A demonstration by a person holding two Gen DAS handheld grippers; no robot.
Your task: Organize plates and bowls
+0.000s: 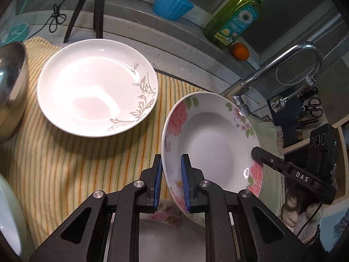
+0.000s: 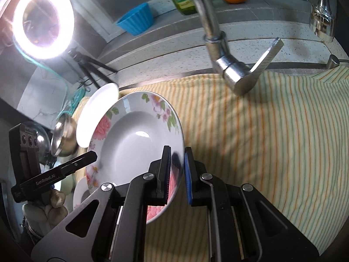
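While both tools meet on one dish, the left hand-held gripper (image 1: 171, 183) has its blue pads on either side of the near rim of the floral plate (image 1: 209, 144), gripping it. The right hand-held gripper (image 2: 177, 172) straddles the opposite rim of the same plate (image 2: 135, 144), one pad against the inner face and the other just behind the back; whether that back pad presses the china cannot be told. The plate is tilted steeply and held up off the striped towel (image 1: 65, 166) that covers the surface.

Beyond it, to the left in the left wrist view, a white plate with grey leaf pattern (image 1: 96, 87) lies flat on the towel, well apart from the floral one. A steel bowl (image 1: 11, 87) sits at the towel's left edge. A chrome faucet (image 1: 283, 65) arches behind the held plate. Farther back, on the ledge, stand a blue ribbed cup (image 1: 172, 4), a green soap bottle (image 1: 235, 17) and an orange (image 1: 240, 51). A lit ring light (image 2: 42, 21) glares at upper left in the right wrist view.
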